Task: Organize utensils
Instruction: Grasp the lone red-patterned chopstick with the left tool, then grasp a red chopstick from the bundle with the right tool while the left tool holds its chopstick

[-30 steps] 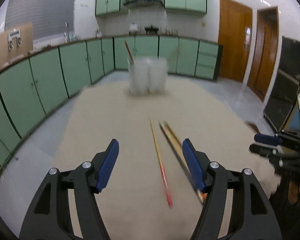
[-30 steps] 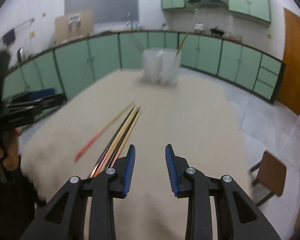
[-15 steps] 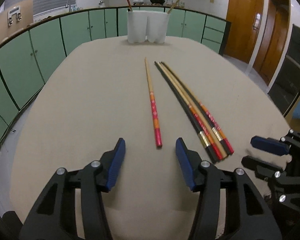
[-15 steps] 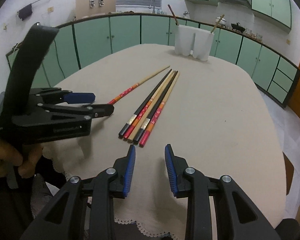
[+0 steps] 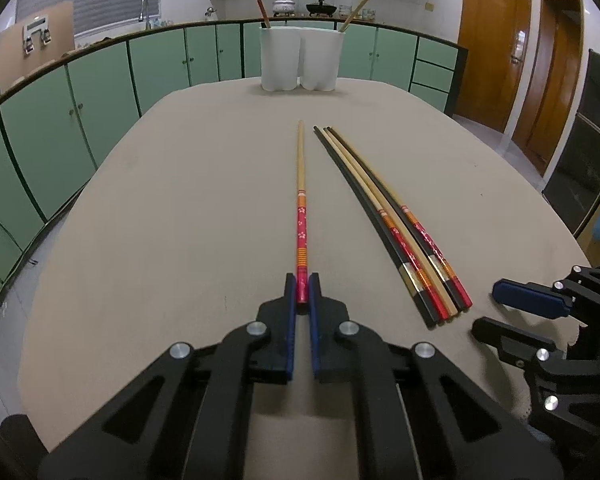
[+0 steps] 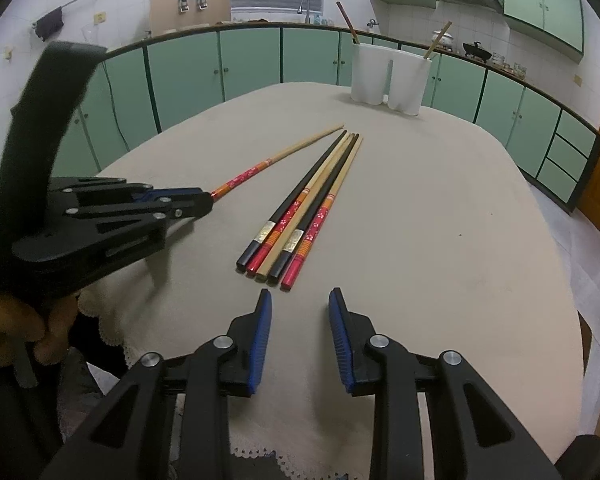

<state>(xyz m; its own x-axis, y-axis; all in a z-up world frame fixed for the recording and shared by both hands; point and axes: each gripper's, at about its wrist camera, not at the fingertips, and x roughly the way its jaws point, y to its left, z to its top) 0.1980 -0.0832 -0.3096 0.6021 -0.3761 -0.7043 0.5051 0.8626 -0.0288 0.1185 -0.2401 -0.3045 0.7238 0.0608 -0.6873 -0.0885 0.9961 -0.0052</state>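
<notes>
One lone chopstick [image 5: 301, 216], pale wood with a red flowered handle, lies lengthwise on the cloth-covered counter [image 5: 160, 220], its near end pinched between the fingers of the left gripper [image 5: 302, 290], which have come together on it. Just to its right, five more chopsticks [image 5: 396, 224] lie side by side in a tight bundle, black, tan and red-handled, their butt ends toward the near edge. At the far end of the counter stands a white two-cup holder [image 5: 300, 60], with one reddish stick [image 5: 259, 4] leaning out of the left cup and a tan one [image 5: 355, 11] out of the right.

Near the bundle's butt ends the right gripper [image 6: 300, 308] hovers low over the cloth, its fingers narrowly apart with nothing between them. A person's hand [image 6: 16, 328] grips the left tool's handle at the near left corner. Green kitchen cabinets [image 5: 100, 92] ring the room behind.

By the look of it, the sorting stands at the pick-up of the single chopstick, with the bundle untouched. What follows likely calls for lifting the stick clear without letting it swing in so short a pinch, tilting its tip downward and carrying it to the far holder, into whichever cup matches its kind.
</notes>
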